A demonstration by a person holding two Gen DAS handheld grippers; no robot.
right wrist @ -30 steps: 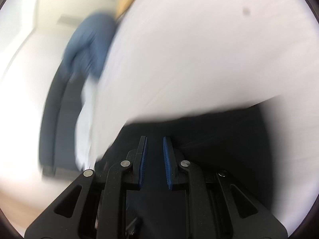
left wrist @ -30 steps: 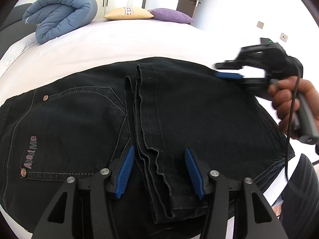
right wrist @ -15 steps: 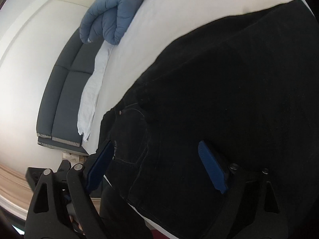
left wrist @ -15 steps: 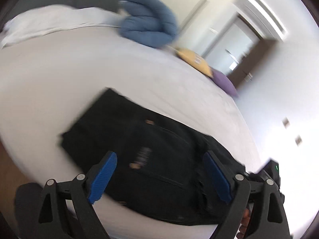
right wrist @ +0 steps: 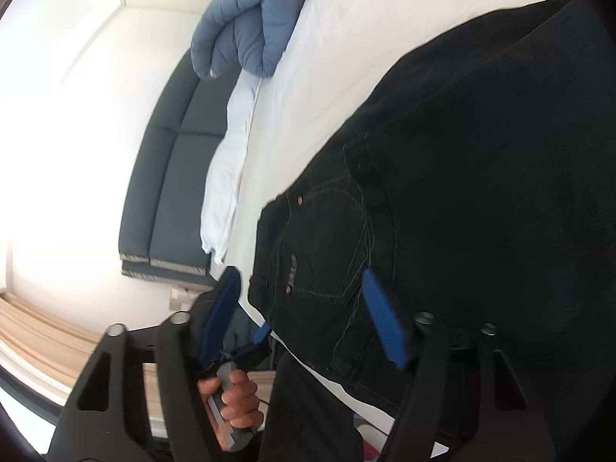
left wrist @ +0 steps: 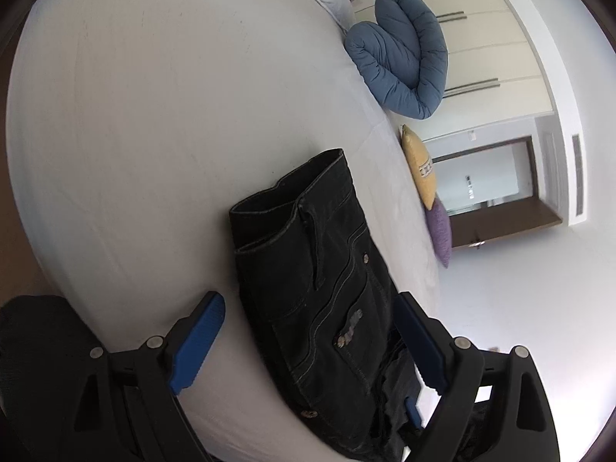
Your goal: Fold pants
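Black denim pants (left wrist: 327,296) lie folded on the white bed (left wrist: 154,115), waistband end toward the middle of the bed, back pocket with a logo facing up. My left gripper (left wrist: 308,346) is open and empty, held above the near end of the pants. In the right wrist view the pants (right wrist: 462,192) fill the right side. My right gripper (right wrist: 308,315) is open and empty, hovering over the pocket area near the bed's edge. The hand holding the left gripper (right wrist: 235,404) shows below it.
A rolled blue duvet (left wrist: 404,61) lies at the far side of the bed, with a yellow pillow (left wrist: 421,169) and a purple pillow (left wrist: 441,231) beside it. A dark sofa (right wrist: 169,177) stands beyond the bed. A doorway (left wrist: 489,184) is behind the pillows.
Both grippers have opened wide and pulled back from the pants. Both cameras have swung round; the left no longer straddles the hem.
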